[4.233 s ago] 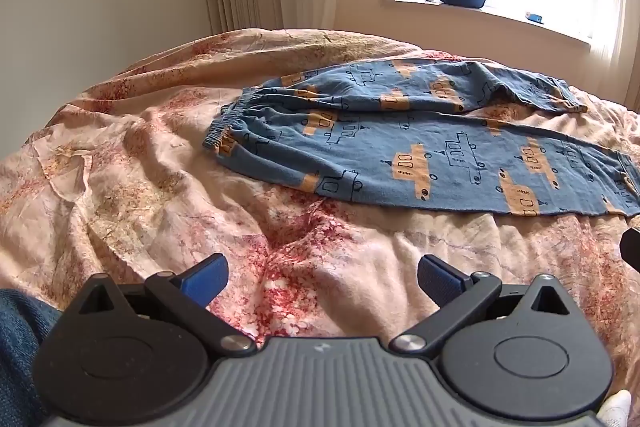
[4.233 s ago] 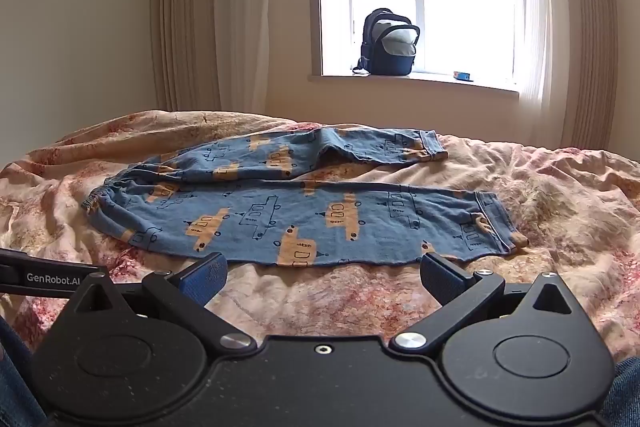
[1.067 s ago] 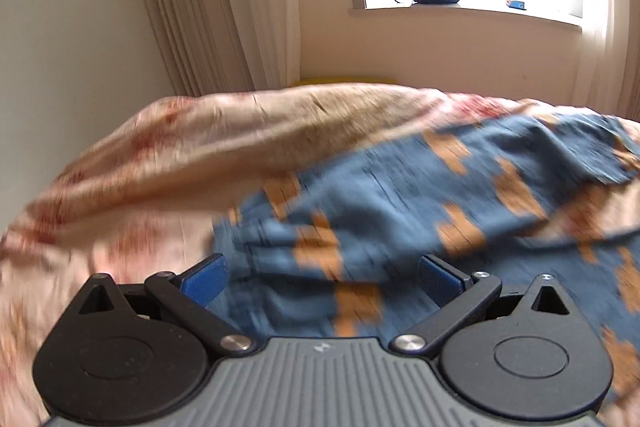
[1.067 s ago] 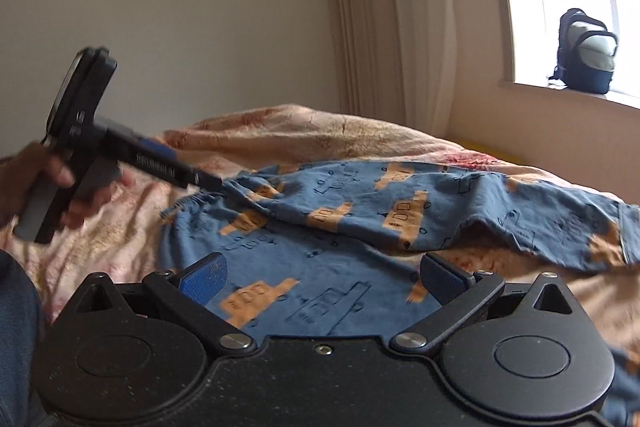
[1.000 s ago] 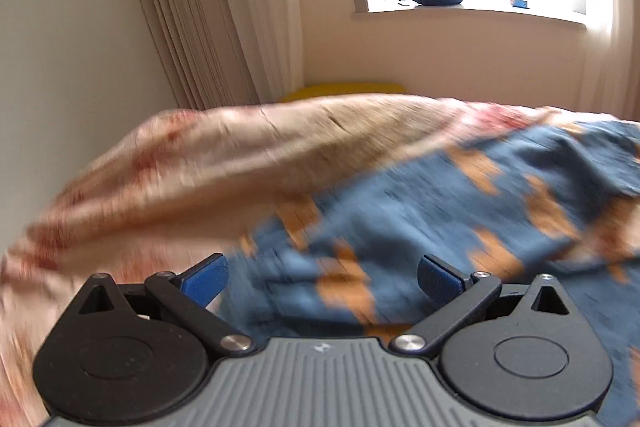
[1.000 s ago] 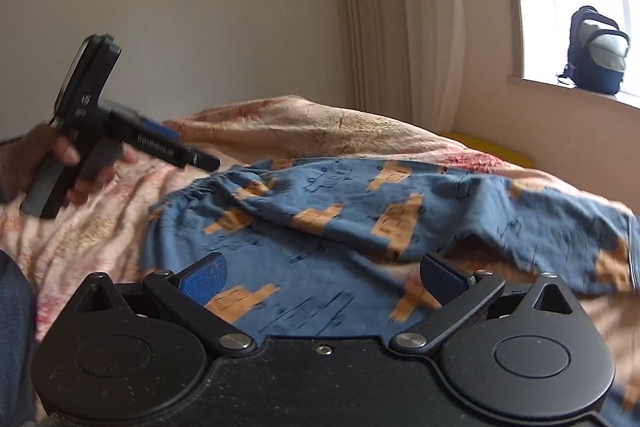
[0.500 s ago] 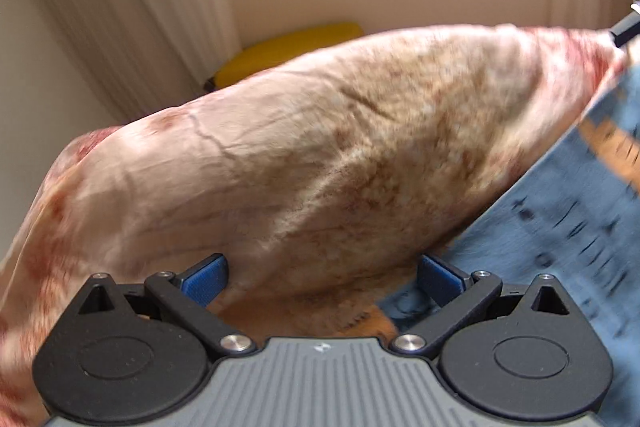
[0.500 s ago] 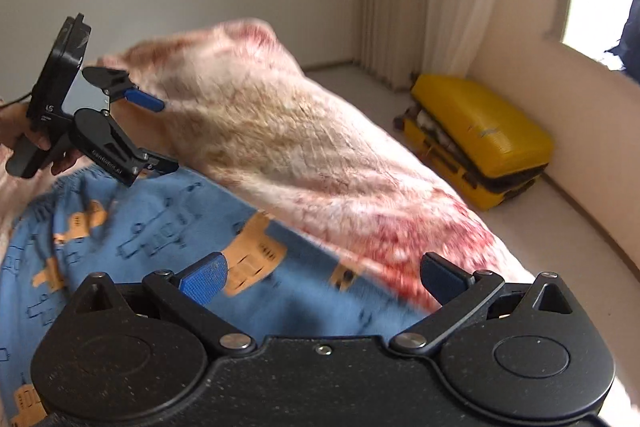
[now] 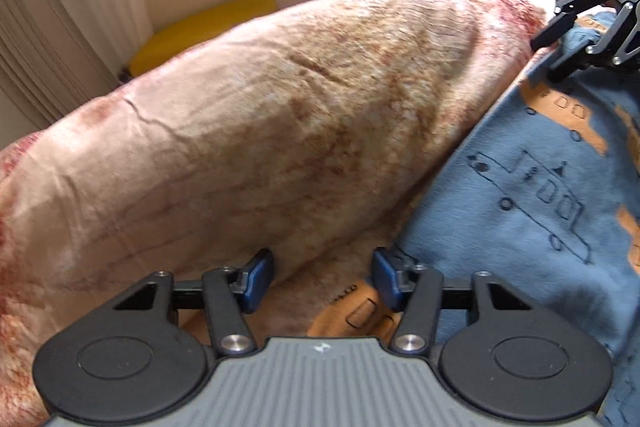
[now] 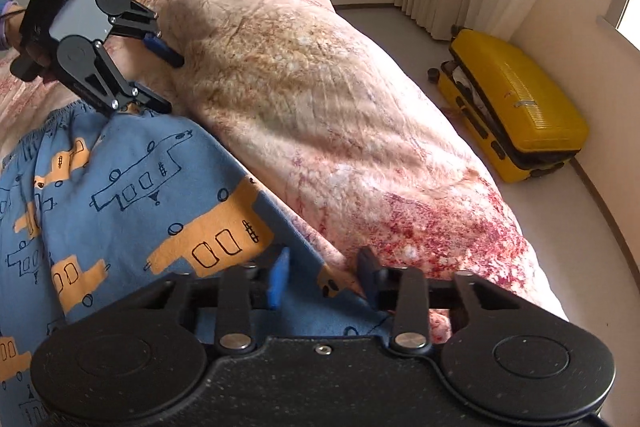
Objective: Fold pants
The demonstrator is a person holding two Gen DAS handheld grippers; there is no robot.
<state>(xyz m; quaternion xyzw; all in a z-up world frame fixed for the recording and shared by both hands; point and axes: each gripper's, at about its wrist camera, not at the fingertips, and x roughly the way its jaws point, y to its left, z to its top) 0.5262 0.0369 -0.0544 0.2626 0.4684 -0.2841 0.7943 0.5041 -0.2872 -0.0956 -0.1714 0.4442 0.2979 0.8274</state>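
**Both grippers close in on the far edge of the pants**

Both hands have gone over to the far side of the blue cotton pants with orange vehicle print (image 10: 120, 195), which lie flat on the pink flowered bed cover (image 9: 260, 131). The jaws of the left gripper (image 9: 320, 281) and the right gripper (image 10: 322, 277) have just been closing, half shut now; fabric edge sits between them, not yet pinched. The first fold looks about to begin.

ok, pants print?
Blue pants with orange and outlined trucks; clearest in the right wrist view.
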